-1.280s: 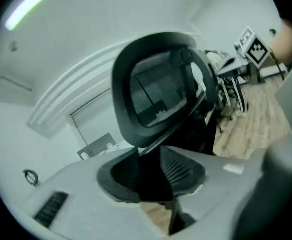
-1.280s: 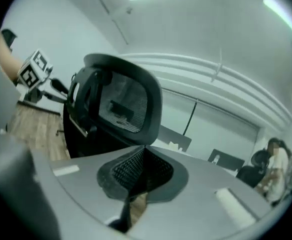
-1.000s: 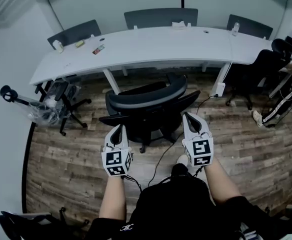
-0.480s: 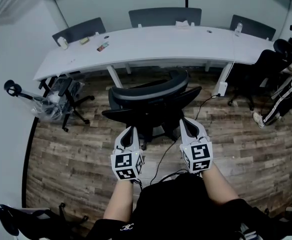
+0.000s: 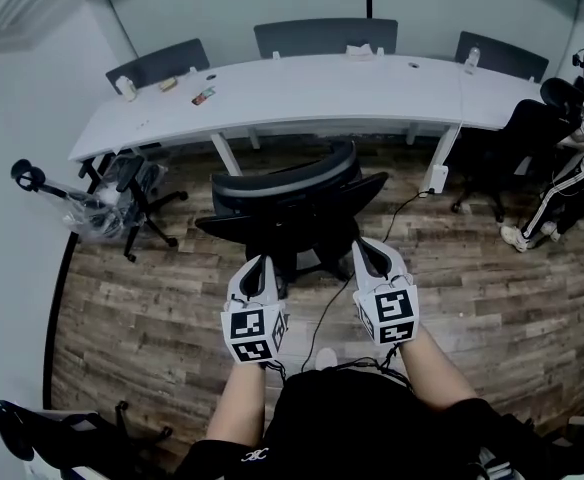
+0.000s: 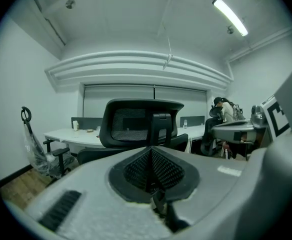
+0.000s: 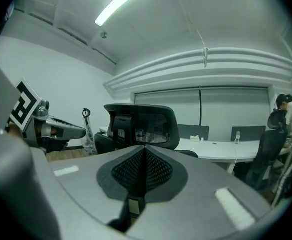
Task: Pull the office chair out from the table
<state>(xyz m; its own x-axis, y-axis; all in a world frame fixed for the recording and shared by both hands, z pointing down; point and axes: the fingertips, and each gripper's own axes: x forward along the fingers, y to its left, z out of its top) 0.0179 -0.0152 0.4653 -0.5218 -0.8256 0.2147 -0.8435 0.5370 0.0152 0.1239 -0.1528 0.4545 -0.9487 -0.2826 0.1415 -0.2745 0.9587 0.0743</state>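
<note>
The black mesh-backed office chair (image 5: 290, 200) stands on the wood floor in front of the long white table (image 5: 302, 93), its back toward me and clear of the table edge. My left gripper (image 5: 263, 264) is shut and empty, just short of the chair's left rear. At the chair's right rear my right gripper (image 5: 364, 248) is likewise shut, nothing between its fingers. The left gripper view shows the chair (image 6: 141, 126) straight beyond the closed left gripper (image 6: 151, 151). In the right gripper view the chair (image 7: 143, 126) rises behind the closed right gripper (image 7: 145, 151).
A second chair wrapped in plastic (image 5: 122, 193) stands at the left wall. At the right a person (image 5: 582, 158) sits beside a black chair (image 5: 522, 138). A cable (image 5: 330, 308) runs across the floor under the grippers. Small items and a bottle (image 5: 124, 86) lie on the table.
The left gripper has shifted right, closer to the right one, and both sit lower behind the chair. Both stay shut. The chair stands in much the same place.
</note>
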